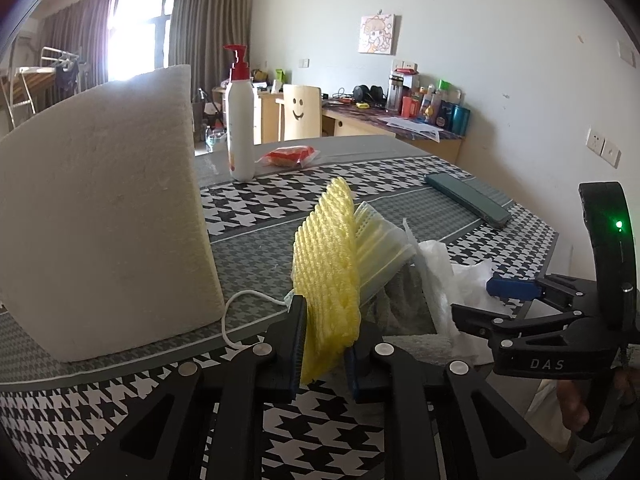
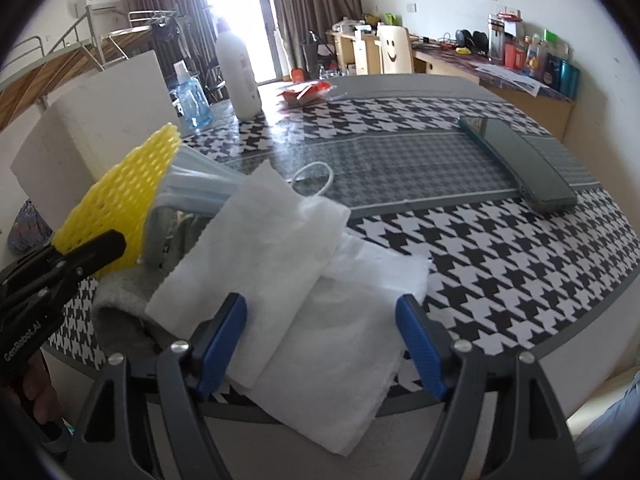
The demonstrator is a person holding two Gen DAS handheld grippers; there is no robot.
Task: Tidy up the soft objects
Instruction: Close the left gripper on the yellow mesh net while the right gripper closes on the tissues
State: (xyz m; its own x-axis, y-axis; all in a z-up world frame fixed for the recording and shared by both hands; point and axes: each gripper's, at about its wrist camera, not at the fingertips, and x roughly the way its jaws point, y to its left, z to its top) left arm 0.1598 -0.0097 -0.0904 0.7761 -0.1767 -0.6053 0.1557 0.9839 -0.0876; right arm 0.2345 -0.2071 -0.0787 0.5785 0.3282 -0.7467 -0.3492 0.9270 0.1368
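Note:
My left gripper [image 1: 326,344] is shut on a yellow foam net sleeve [image 1: 326,276], held upright at the table's near edge; it also shows in the right wrist view [image 2: 120,204]. A face mask [image 1: 382,248] leans against the sleeve, its ear loop [image 1: 244,304] lying on the table. Grey cloth [image 1: 404,300] lies under them. White tissues [image 2: 304,280] lie folded at the near edge. My right gripper [image 2: 320,340] is open, its blue pads [image 2: 222,344] on either side of the tissues, touching nothing I can see. It also shows in the left wrist view [image 1: 480,304].
A big white foam block [image 1: 100,220] stands at the left. A white pump bottle [image 1: 240,120], a red packet [image 1: 286,156] and a blue bottle [image 2: 192,100] stand further back. A dark green case [image 2: 516,160] lies at the right on the houndstooth table [image 2: 500,248].

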